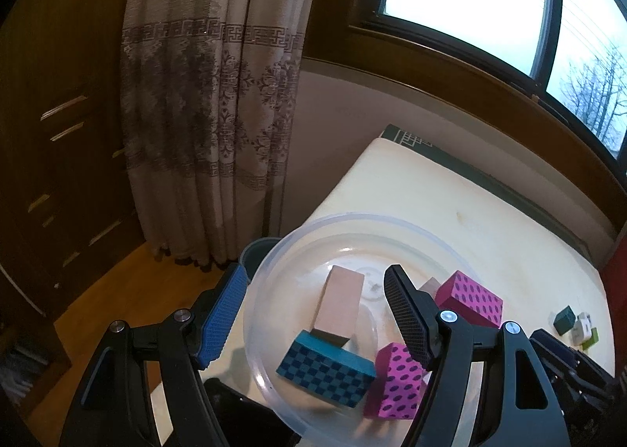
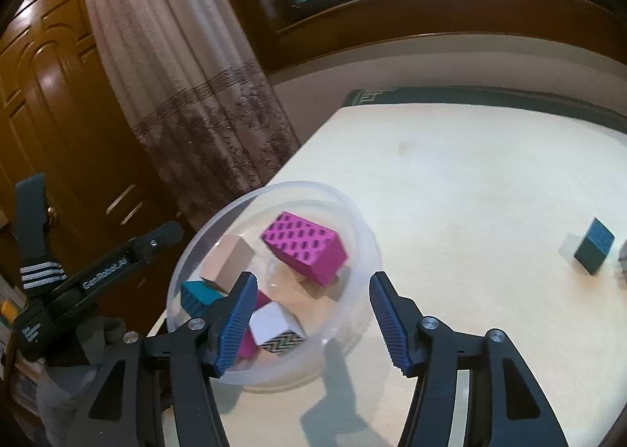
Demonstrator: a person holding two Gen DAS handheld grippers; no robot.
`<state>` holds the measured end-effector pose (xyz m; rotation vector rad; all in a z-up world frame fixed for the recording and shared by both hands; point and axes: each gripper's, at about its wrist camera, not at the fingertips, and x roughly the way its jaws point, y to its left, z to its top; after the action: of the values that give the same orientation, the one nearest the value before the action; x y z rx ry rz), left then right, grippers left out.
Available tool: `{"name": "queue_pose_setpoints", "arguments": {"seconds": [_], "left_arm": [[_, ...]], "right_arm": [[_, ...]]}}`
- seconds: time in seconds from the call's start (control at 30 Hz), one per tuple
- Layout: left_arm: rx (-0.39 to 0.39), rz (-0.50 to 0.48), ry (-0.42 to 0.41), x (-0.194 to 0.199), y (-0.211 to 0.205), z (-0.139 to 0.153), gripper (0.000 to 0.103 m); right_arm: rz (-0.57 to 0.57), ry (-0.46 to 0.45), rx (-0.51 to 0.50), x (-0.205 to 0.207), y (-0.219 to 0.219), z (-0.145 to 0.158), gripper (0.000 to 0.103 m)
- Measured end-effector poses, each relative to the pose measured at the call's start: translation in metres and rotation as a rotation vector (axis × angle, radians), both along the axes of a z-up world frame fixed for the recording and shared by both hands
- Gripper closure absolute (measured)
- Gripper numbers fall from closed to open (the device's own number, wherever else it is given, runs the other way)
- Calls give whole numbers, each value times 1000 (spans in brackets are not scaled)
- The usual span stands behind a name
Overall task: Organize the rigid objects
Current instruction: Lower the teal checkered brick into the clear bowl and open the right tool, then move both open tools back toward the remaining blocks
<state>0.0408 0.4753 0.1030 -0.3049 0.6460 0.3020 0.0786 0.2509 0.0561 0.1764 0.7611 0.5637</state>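
A clear plastic bowl [image 1: 352,218] [image 2: 366,239] sits at the near left corner of the cream table [image 1: 450,192] [image 2: 470,172]. It holds a plain tan block [image 1: 341,302] [image 2: 229,261], a teal checkered block [image 1: 325,372] [image 2: 194,296], two pink dotted blocks [image 1: 470,300] [image 2: 305,251] and a white block with a zigzag side [image 2: 276,327]. My left gripper [image 1: 315,272] is open and straddles the bowl's left rim. My right gripper [image 2: 312,278] hangs open over the bowl, holding nothing.
A dark teal cube [image 2: 593,247] [image 1: 564,319] stands on the table's right, with a white cube [image 1: 582,329] and a green one [image 1: 589,339] beside it. A grey bin [image 1: 256,251] is off the table's left edge. A curtain [image 1: 203,94] and a wooden wardrobe [image 2: 58,114] stand behind.
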Motion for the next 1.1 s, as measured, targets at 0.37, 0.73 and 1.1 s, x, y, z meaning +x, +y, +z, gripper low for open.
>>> {"name": "queue_pose_setpoints", "arguments": {"seconds": [0.37,0.73,1.1], "left_arm": [[16,-35,11,2,-14,-1,29],[39,-89,37,6,-38,-6,29],[48,-156,62,10,-66,-11,29]], "right_arm": [[-91,26,0,7,-28,-12,37],[-170,46,0,8,-59,-23,37],[-278,45,-22,3,-104,-30,37]]}}
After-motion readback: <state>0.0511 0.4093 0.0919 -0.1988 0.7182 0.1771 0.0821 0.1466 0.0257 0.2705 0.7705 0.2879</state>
